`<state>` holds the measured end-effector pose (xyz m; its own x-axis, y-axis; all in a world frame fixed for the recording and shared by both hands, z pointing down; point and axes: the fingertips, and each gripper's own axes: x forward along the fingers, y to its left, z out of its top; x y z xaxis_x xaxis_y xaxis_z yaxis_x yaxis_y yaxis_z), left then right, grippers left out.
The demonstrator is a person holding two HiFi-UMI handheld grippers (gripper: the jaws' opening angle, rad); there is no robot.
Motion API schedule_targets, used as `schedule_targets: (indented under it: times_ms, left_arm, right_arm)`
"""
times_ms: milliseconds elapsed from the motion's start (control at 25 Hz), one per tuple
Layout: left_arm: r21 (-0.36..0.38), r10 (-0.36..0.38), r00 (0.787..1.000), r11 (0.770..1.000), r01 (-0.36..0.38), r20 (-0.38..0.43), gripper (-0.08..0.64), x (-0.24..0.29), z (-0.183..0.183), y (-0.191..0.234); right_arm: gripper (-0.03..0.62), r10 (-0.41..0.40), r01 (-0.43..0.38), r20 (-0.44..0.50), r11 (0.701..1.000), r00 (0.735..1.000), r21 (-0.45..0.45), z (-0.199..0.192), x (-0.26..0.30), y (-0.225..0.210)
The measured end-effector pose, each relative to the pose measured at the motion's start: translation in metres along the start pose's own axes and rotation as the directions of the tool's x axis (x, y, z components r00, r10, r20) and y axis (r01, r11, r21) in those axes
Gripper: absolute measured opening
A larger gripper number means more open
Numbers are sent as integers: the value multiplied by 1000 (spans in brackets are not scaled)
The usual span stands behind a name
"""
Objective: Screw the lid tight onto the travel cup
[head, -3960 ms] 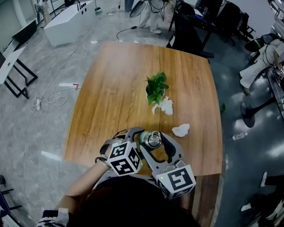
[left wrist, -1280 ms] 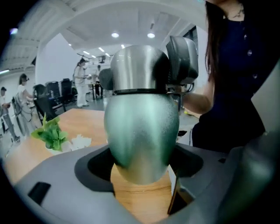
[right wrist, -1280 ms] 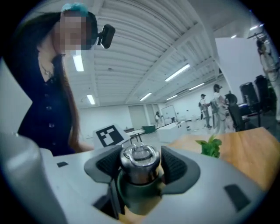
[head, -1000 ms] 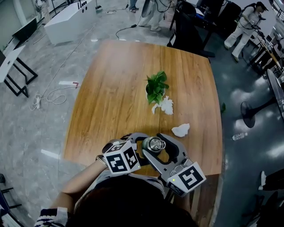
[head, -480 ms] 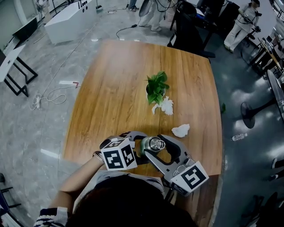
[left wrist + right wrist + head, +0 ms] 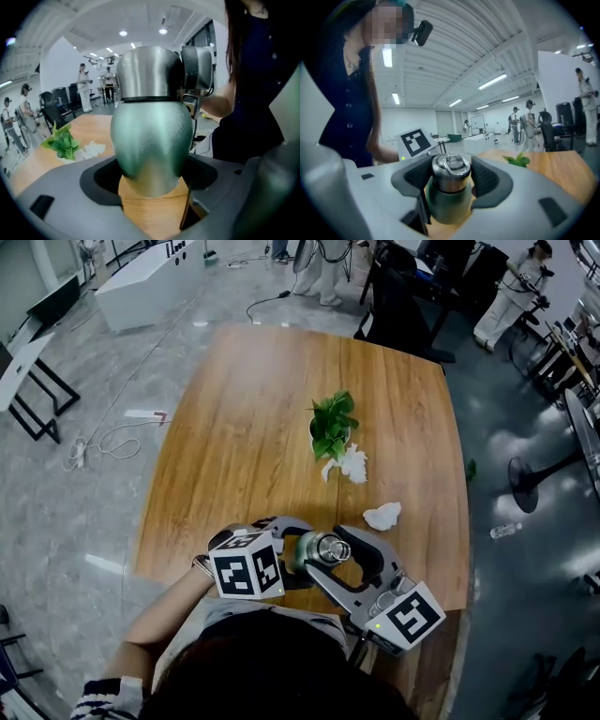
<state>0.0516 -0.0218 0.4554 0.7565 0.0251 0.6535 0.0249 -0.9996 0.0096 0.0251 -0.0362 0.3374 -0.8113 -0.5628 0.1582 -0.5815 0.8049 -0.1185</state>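
The travel cup stands upright near the table's front edge, with a green body and a steel lid on top. My left gripper is shut on the green body, which fills the space between its dark pads. My right gripper comes in almost level from the right. Its jaws have just been closing, and its ribbed pads now sit against both sides of the lid. The left gripper's marker cube shows behind the cup in the right gripper view.
A small potted plant stands mid-table, with crumpled white tissue beside it and another wad just beyond the right gripper. The table's front edge is close under both grippers. People stand at the room's far side.
The right gripper's marker cube has swung slightly right around the lid, and its jaws have drawn in against it. The left gripper's cube shifted slightly left. The cup stays put.
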Motion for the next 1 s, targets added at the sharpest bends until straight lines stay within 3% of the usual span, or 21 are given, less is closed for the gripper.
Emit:
schedule_targets:
  times_ms: [120,320,480,560,760,880,1000]
  left_arm:
    - [-2,-12,1000,1000,12,11,385,0,5,-4]
    - [-50,75,997,996,-76,-34,385,8,0,6]
    - [-183,113,993,977,-107,26,385,6,0,9]
    - [-156,133,991,979,-130,12,384,3,-1,11]
    - [67,164,980,985,-157,-116,385,-2,-12,13]
    - [43,139,984,990,-135,-108,384,2,-12,9]
    - [-20,167,981,985,-169,-99,384,7,-12,12]
  right_arm:
    - [252,12,-11,33,1000,999,-23,4,1,5]
    - [252,-84,86,23,992,996,-93,-1,13,5]
    - [252,-146,146,44,989,988,3,-1,12,-3]
    - [252,-122,121,41,992,992,26,-1,9,-3]
    - [252,-38,35,-48,996,998,-80,-7,5,7]
    - [252,-59,59,7,997,998,-39,-9,4,4]
    - [252,-135,135,28,991,990,-5,-12,4,-2]
